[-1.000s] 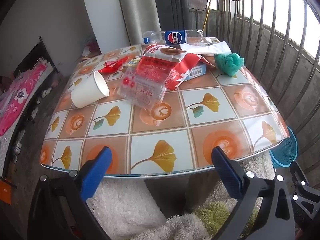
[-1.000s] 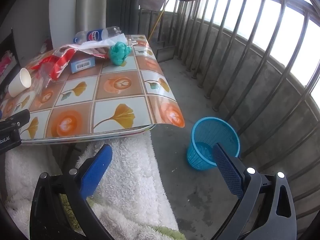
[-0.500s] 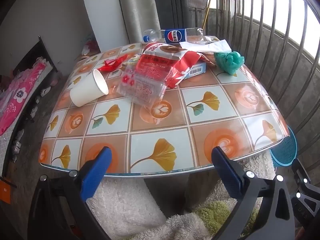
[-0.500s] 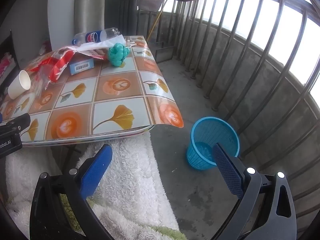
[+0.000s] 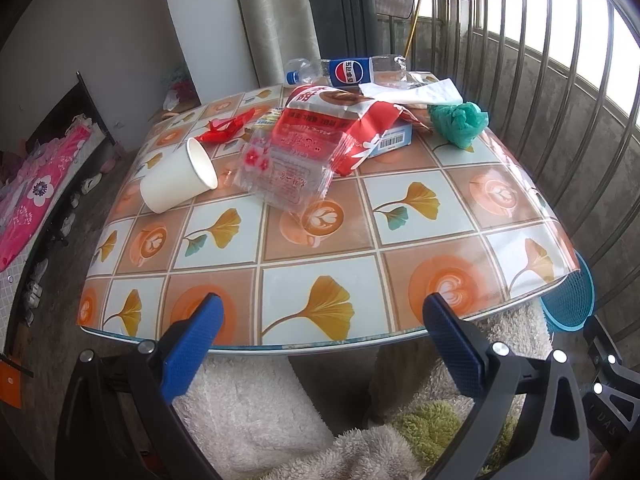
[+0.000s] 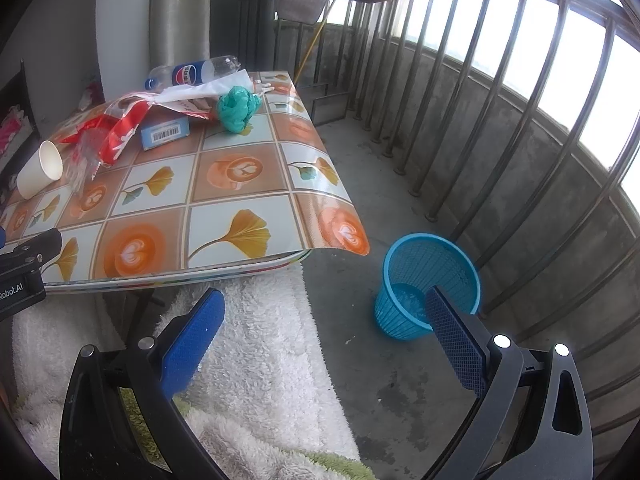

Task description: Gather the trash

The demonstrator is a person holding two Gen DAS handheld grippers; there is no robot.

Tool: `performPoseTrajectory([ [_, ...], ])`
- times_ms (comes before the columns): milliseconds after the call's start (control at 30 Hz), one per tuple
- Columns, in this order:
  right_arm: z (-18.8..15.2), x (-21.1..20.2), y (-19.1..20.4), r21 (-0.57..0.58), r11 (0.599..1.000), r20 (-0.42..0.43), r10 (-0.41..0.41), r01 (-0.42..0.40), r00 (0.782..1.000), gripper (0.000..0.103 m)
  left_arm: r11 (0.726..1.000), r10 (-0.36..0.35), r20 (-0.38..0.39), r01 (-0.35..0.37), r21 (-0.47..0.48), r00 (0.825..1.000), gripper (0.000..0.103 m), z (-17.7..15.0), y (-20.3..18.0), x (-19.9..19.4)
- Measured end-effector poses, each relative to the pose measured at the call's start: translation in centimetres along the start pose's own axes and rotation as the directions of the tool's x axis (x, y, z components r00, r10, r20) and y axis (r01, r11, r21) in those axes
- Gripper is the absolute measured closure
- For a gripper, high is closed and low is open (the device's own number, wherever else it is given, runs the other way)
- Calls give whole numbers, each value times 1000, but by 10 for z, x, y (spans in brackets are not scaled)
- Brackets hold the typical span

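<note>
Trash lies on a tiled-pattern table (image 5: 320, 248): a tipped white paper cup (image 5: 176, 182), a clear plastic wrapper (image 5: 284, 172), a red-and-white snack bag (image 5: 340, 120), a crumpled green bag (image 5: 460, 120), a blue box (image 5: 390, 142), red scraps (image 5: 224, 128), white paper (image 5: 416, 92) and a Pepsi bottle (image 5: 344, 72). My left gripper (image 5: 320, 316) stands open at the table's near edge, holding nothing. My right gripper (image 6: 320, 312) is open and empty, below the table's right corner. A blue mesh bin (image 6: 428, 284) stands on the floor by its right finger.
A metal railing (image 6: 500, 120) runs along the right. White and green fluffy cloth (image 6: 248, 340) lies under the table (image 6: 224, 200). A curtain (image 5: 268, 20) and a wall stand behind the table. A bed with pink bedding (image 5: 36, 188) is at the left.
Both views have shifted only slightly; the left gripper has risen a little over the table's edge. Both grippers stay open and nothing on the table has moved.
</note>
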State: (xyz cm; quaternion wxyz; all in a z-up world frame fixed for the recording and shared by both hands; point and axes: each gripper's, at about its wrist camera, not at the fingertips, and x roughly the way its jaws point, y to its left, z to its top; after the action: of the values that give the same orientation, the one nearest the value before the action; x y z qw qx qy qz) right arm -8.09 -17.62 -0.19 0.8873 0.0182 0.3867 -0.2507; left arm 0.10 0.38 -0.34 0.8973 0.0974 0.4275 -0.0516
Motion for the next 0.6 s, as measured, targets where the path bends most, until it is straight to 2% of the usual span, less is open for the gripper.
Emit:
performPoseTrajectory([
  [600,0,-1,2,2,1000,-1,1,-1,1000,8,1000,4,-2,-4,2,1000,5,-1,1,0],
])
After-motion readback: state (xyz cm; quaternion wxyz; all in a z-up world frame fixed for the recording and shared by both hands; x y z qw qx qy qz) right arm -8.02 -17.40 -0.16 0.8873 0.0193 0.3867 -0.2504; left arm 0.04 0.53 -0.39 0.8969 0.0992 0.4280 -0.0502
